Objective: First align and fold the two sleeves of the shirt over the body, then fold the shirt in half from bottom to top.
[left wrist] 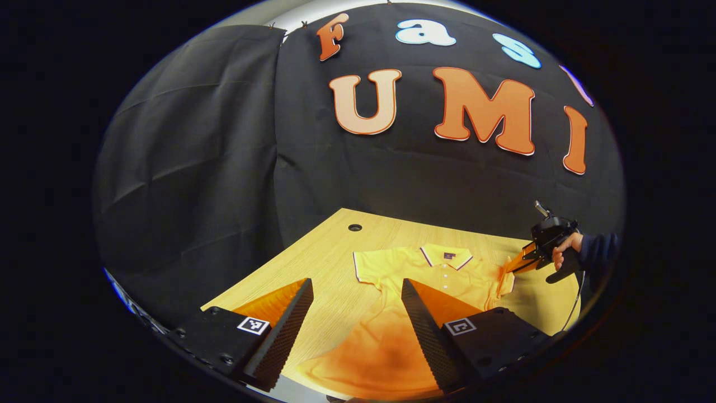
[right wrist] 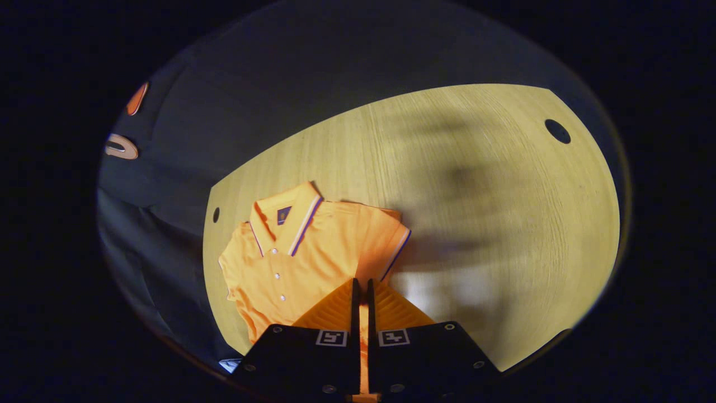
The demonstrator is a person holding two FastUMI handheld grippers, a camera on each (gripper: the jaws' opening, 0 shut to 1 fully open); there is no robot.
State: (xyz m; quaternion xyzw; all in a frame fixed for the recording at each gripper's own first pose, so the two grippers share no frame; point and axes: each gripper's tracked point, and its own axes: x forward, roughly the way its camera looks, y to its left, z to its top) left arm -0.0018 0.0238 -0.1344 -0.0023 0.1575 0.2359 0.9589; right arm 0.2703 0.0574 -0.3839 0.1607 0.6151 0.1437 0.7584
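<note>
A yellow-orange polo shirt [left wrist: 442, 277] lies face up on the wooden table [left wrist: 324, 252], collar toward the back wall. My left gripper [left wrist: 356, 285] hovers open above the shirt's lower body, nothing between its fingers. At the right, a hand [left wrist: 562, 252] holds my right gripper [left wrist: 517, 263] at the shirt's sleeve. In the right gripper view the shirt [right wrist: 302, 252] lies to the left with its sleeve [right wrist: 386, 235] drawn toward my right gripper [right wrist: 362, 282], which is shut with a strip of the cloth between its fingers.
Black cloth walls close the booth behind and to the left. The table has a round cable hole [left wrist: 354, 227] near its back edge, and another hole [right wrist: 557, 131] shows in the right gripper view. Bare wood [right wrist: 475, 196] lies beside the shirt.
</note>
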